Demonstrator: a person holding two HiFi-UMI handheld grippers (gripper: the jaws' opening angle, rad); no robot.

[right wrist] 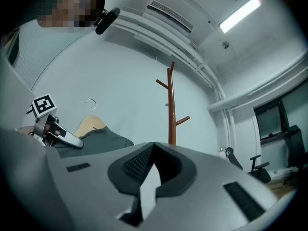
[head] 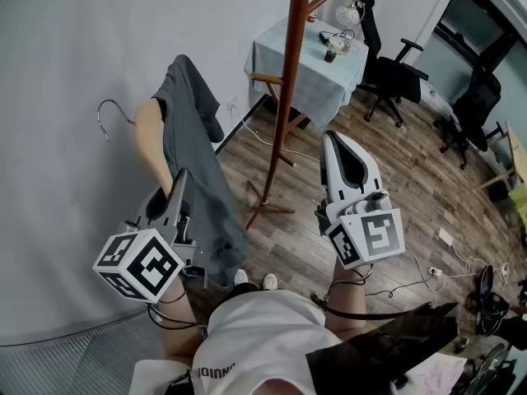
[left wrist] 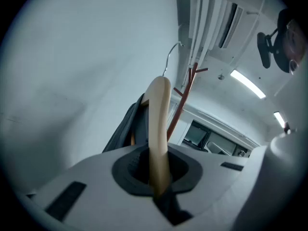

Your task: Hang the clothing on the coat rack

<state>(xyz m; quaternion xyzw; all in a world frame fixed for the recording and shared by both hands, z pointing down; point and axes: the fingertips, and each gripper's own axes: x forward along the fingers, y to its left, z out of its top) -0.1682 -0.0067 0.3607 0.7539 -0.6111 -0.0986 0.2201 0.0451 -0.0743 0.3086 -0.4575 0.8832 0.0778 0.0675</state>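
A wooden hanger with a metal hook carries a grey garment, held up near the white wall. My left gripper is shut on the hanger's arm. In the left gripper view the pale hanger runs straight up from between the jaws, and the garment hangs on its left. The brown coat rack stands to the right of the hanger, apart from it. My right gripper points at the rack's base, shut, holding nothing. The right gripper view shows the rack and the hanger.
A table with a light cloth stands behind the rack, with small items on it. Two black office chairs are at the back right. Cables and a power strip lie on the wood floor. The white wall fills the left.
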